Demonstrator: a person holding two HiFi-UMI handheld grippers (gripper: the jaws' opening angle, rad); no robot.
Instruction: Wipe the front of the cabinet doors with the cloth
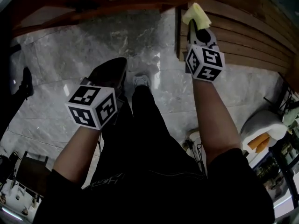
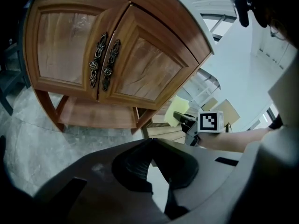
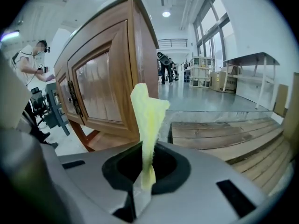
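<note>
- cabinet [image 2: 117,13]: wooden, on legs, straight ahead of the left gripper [image 2: 152,146] and ahead-left of the right gripper [image 3: 142,171]. Neither touches it.
- cabinet doors [image 2: 140,69]: two panelled fronts, both closed, ornate handles [image 2: 103,59] at the centre seam. The right gripper sits off past their right edge, near the cabinet's corner.
- left gripper: jaws closed tip to tip with nothing between, held low and well back from the doors.
- right gripper: clamped on the cloth [image 3: 148,120].
- cloth: pale yellow, pinched at its lower end; the rest stands up out of the jaws as a folded flap. Likely light, soft and floppy (it'll crumple, not push flat), so the grip wants to be low and bunched, with a wad left ahead of the jaws to press on the wood.
</note>
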